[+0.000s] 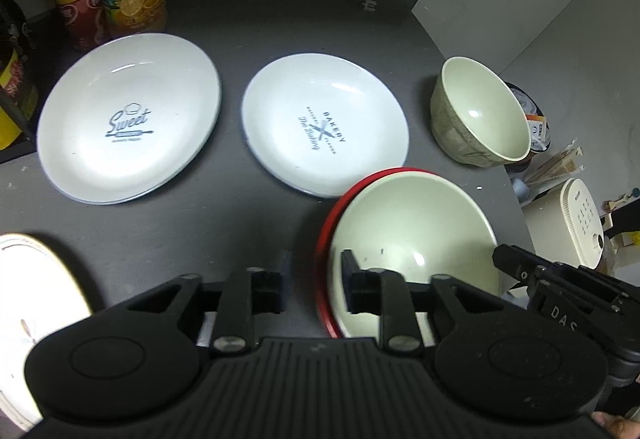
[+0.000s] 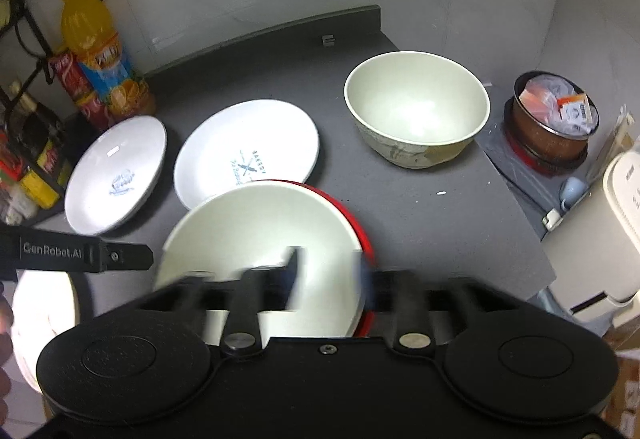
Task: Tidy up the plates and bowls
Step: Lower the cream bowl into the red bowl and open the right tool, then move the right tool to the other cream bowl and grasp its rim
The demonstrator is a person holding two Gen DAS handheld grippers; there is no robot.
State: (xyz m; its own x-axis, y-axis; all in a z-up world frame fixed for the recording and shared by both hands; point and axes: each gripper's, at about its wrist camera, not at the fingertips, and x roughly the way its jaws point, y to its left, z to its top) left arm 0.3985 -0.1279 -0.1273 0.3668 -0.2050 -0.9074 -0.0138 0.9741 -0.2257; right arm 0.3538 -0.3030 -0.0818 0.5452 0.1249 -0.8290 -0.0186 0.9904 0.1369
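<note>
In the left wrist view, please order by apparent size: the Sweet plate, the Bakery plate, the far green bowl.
1. Sweet plate
2. Bakery plate, slightly smaller; both lie similarly far, so this ranking seems fair
3. Far green bowl, clearly smallest

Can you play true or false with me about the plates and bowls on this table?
1. The Sweet plate and the Bakery plate are stacked on each other. False: they lie side by side, apart.
2. The wide bowl sits inside a red dish. True.
3. The deep bowl is full of soup. False: it is empty.
4. An orange drink bottle stands at the back of the table. True.
5. The left tongs straddle the wide bowl's rim, one finger inside and one outside. True.
6. The right tongs are lifting the deep bowl. False: they are at the wide bowl, far from the deep one.
</note>
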